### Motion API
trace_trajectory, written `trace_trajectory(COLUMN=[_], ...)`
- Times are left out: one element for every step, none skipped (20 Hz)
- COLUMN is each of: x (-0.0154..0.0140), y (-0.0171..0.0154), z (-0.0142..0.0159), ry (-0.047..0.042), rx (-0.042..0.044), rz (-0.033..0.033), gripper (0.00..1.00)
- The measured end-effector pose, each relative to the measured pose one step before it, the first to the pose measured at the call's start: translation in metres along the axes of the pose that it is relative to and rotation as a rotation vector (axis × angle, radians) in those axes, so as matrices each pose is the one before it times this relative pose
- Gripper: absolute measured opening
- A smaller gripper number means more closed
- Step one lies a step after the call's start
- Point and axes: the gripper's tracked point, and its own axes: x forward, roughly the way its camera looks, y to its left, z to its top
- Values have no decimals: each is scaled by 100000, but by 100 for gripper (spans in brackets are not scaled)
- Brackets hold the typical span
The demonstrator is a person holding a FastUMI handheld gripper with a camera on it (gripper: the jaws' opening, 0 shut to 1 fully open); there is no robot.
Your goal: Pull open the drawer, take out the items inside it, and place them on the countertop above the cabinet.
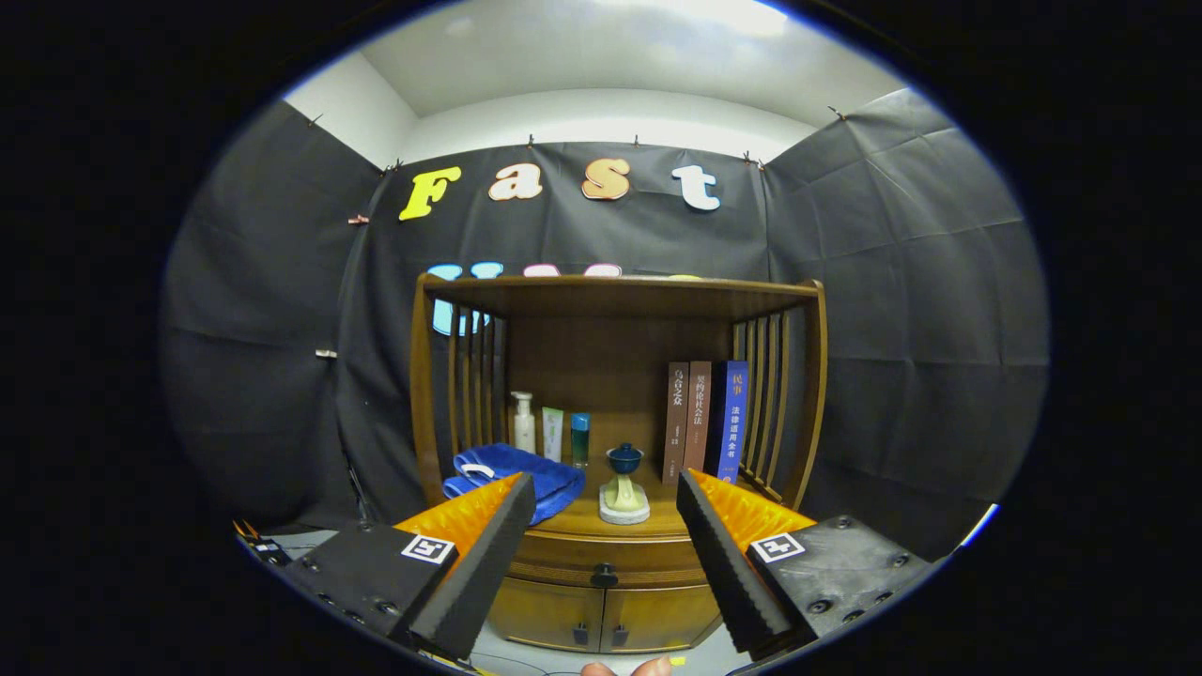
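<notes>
Gripper [606, 498]: the two fingers stand wide apart, nothing between them, touching nothing. It is held well back from the cabinet, facing its front.

Drawer [601, 561]: seen in the gap between the fingers, low on the wooden cabinet [427, 394]. Closed, front flush with the frame. One dark round knob [604, 575] at its middle. Contents hidden.

Lower doors [603, 617]: a pair just under the drawer, both closed, each with a small dark pull near the centre seam.

Countertop [657, 518]: the wooden surface directly above the drawer, inside the open shelf, roofed by a wooden top board and flanked by slatted sides.

On the countertop, near to far:
- Small green-stemmed cup with a dark blue bowl [624, 479], upright on a pale round coaster, at the middle near the front edge.
- Blue folded cloth [526, 474], left side, partly behind the left finger.
- Three toiletries at the far left back: white pump bottle [524, 422], pale tube [552, 434], teal-capped bottle [580, 437], all upright, side by side.
- Three books [704, 422], upright against the right slats: two brown, one blue.

Floor, near left: some cables [258, 543] beside the left finger.

A fingertip or two of a person [624, 668] shows at the very near edge below the cabinet.
</notes>
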Motion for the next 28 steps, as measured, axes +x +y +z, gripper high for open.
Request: trace_trajectory(x=[-644, -556, -325, -379, -135, -124, -26, 20, 116, 103, 89, 92, 61, 62, 6, 5, -31, 61, 28, 82, 13, 122, 52, 64, -3, 69, 97, 53], y=[-224, 69, 356, 34, -225, -151, -30, 0, -36, -47, -25, -26, -158, 4, -25, -68, -60, -112, 20, 72, -10, -106, -196, -177, 6, 1, 46, -55], z=[464, 435, 330, 210, 154, 212, 19, -233, -227, -232, -330, -240, -175, -105, -137, -104, 21, 42, -3, -218, -36, -38, -37, -151, -91, -14, 68, 27], ry=[276, 225, 488, 507, -216, -428, 133, 318, 654, 410, 882, 611, 504, 274, 374, 58, -317, -497, -39, 577, 393, 185, 8, 88, 158, -30, -182, -95], rx=[1007, 1454, 1121, 510, -486, -928, -894, -388, 142, 432, 536, 421, 142, 72, -139, -167, -81, 20, 176, 393, 448, 181, -159, -164, -99, -417, -741, -879], rz=[-736, 455, 973, 472, -313, -444, -79, -260, -331, -157, -86, 51, -411, 80, -99, -62, -173, -268, 229, 115, 249, -118, -648, -642, -329, -132, -114, -255], gripper=[99, 98, 98, 98, 98, 99, 99, 99, 99, 99, 99, 99, 99, 99, 99, 99, 99, 99, 99, 99, 99, 99, 99, 99, 99, 99, 99, 99])
